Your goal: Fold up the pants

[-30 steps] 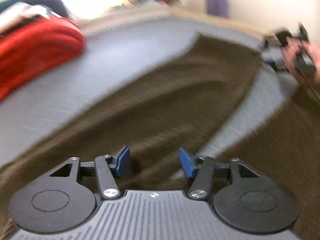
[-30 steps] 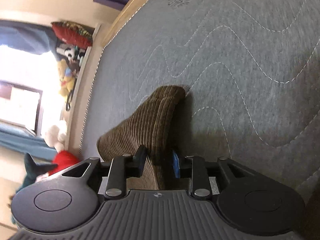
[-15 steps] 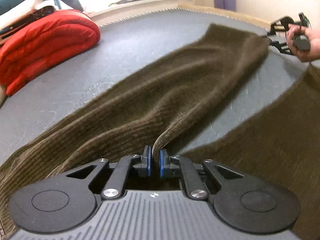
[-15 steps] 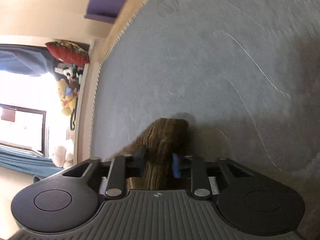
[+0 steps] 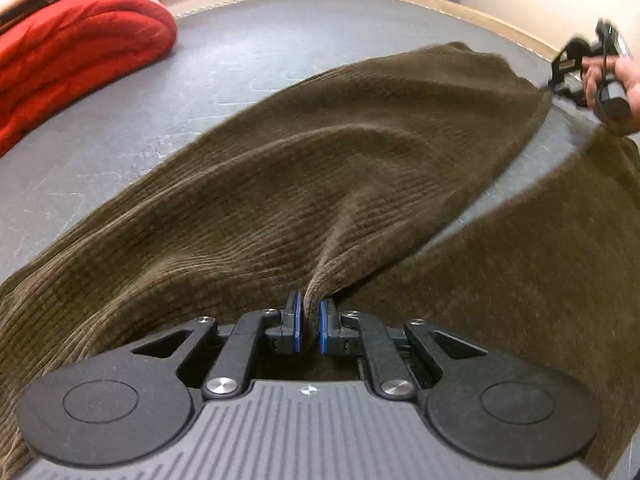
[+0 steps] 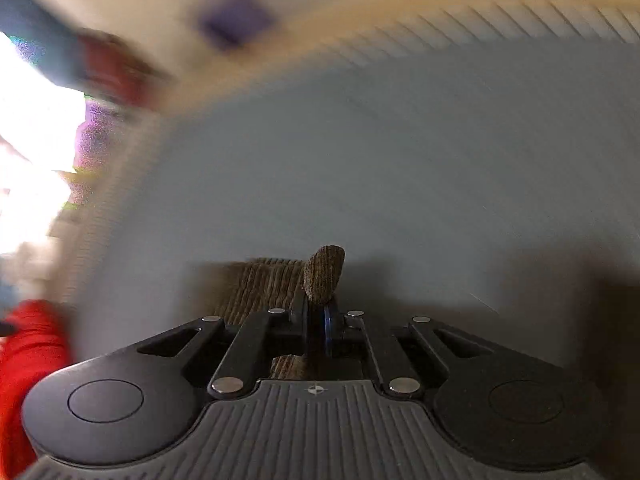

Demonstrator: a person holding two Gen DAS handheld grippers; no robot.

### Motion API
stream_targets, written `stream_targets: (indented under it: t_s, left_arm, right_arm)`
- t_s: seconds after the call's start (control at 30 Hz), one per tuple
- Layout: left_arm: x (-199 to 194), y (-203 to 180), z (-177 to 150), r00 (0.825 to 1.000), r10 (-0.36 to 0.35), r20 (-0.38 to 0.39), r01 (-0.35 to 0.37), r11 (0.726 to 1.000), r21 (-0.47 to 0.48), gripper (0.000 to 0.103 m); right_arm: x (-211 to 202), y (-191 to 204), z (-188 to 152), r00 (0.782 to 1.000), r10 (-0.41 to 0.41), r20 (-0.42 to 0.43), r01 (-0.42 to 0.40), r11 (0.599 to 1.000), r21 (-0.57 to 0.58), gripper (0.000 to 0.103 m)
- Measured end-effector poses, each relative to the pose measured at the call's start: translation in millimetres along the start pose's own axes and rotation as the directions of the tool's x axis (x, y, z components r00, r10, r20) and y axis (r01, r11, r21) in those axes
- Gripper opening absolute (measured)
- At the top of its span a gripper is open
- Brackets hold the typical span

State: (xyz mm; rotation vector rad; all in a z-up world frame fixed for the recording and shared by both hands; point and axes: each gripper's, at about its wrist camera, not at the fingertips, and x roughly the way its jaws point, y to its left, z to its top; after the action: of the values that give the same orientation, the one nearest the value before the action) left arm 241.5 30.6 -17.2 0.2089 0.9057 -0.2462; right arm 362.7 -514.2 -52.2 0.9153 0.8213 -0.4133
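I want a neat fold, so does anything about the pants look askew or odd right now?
Nothing damaged. The brown corduroy pants are rumpled, not flat: the lifted leg sags in folds between the left hand-held gripper and the right hand-held gripper, each pinching a bunched bit of cloth. The other leg lies apart on the gray mattress.

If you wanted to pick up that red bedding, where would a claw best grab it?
Grip the red bedding at its rounded folded end beside the grey mattress, coming in from the open mattress side. It is bulky and layered, so that bulging edge probably offers a fold to pinch; the other side seems crowded by other items.
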Motion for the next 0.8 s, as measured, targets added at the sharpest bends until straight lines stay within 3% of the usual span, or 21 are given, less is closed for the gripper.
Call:
stream_targets:
  t_s: [0.07,0.2,0.27,0.33,0.4,0.47,0.5,0.57,0.63,0.73,0.8]
  left_arm:
    - [-2.7,1.4,0.2,1.000,-0.011,-0.004,0.011,1.000,0.010,0.010]
    - [-8.9,1.7,2.0,1.000,-0.020,0.010,0.020,0.999,0.026,0.011]
    - [-13.9,-0.5,0.4,1.000,-0.023,0.004,0.023,0.999,0.028,0.017]
    - [-18.1,3.0,-0.5,0.999,-0.026,-0.031,0.027,0.999,0.028,0.030]
    - [-45.1,7.2,-6.3,0.999,-0.023,0.026,0.022,0.999,0.027,0.036]
    - [-76.7,16.5,-21.1,0.996,-0.025,0.086,0.027,0.999,-0.019,0.045]
    - [-92.0,25.9,-32.8,0.994,-0.030,0.104,0.035,0.998,-0.050,0.045]
    - [-118.6,44.1,-60.8,0.992,-0.010,0.125,0.020,0.996,-0.083,0.045]
    - [-143.2,62.2,-93.1,0.992,0.017,0.125,-0.002,0.992,-0.122,0.045]
    - [-172.7,94.1,-140.8,0.991,0.054,0.119,-0.029,0.980,-0.199,0.045]
    - [-192.1,115.2,-167.3,0.990,0.081,0.118,-0.050,0.969,-0.244,0.045]
  right_arm:
    - [1.5,-23.9,1.5,0.999,0.026,-0.025,-0.025,0.999,0.041,0.007]
    - [-26.5,-6.4,8.1,0.995,0.068,0.071,-0.061,0.994,-0.096,0.006]
    - [-32.2,-8.2,7.0,0.996,0.000,0.092,0.008,0.996,-0.093,0.006]
    - [-24.6,-26.6,4.4,0.992,-0.122,0.025,0.122,0.992,-0.014,0.009]
    - [-28.8,-36.0,5.1,0.989,-0.148,0.012,0.147,0.989,0.028,0.015]
    - [-53.8,-19.0,5.8,0.960,-0.248,0.127,0.256,0.965,-0.052,0.019]
    - [-72.6,-7.0,5.7,0.946,-0.244,0.214,0.267,0.960,-0.084,0.019]
    - [-106.1,15.6,6.6,0.936,-0.162,0.312,0.216,0.965,-0.147,0.020]
    - [-140.3,38.2,-3.4,0.938,-0.032,0.346,0.122,0.963,-0.241,0.022]
    - [-195.4,68.7,-40.4,0.941,0.162,0.298,-0.031,0.917,-0.399,0.029]
    - [-229.7,89.4,-74.6,0.931,0.287,0.226,-0.140,0.852,-0.505,0.034]
